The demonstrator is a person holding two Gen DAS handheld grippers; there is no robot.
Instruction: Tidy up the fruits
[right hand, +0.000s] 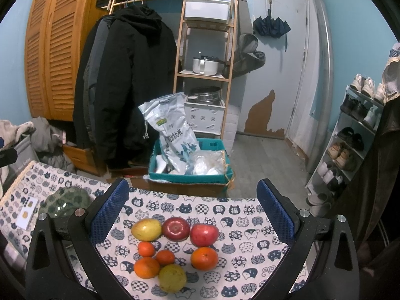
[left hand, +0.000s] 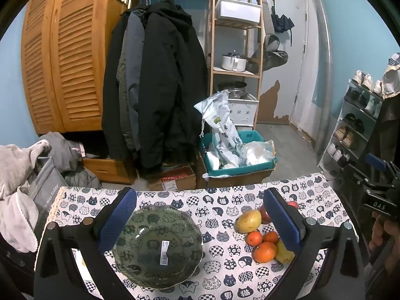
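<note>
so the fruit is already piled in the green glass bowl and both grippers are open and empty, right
Not quite. The green glass bowl is empty, as the left wrist view shows; the fruit lies on the cat-print tablecloth beside it. Both the left gripper and the right gripper are open and empty.

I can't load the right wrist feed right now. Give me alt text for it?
The open right gripper hovers over a cluster of eight loose fruits on the cat-print tablecloth: two red apples, four oranges and two yellow-green fruits. The green glass bowl sits far left, partly hidden by the gripper's finger.
</note>
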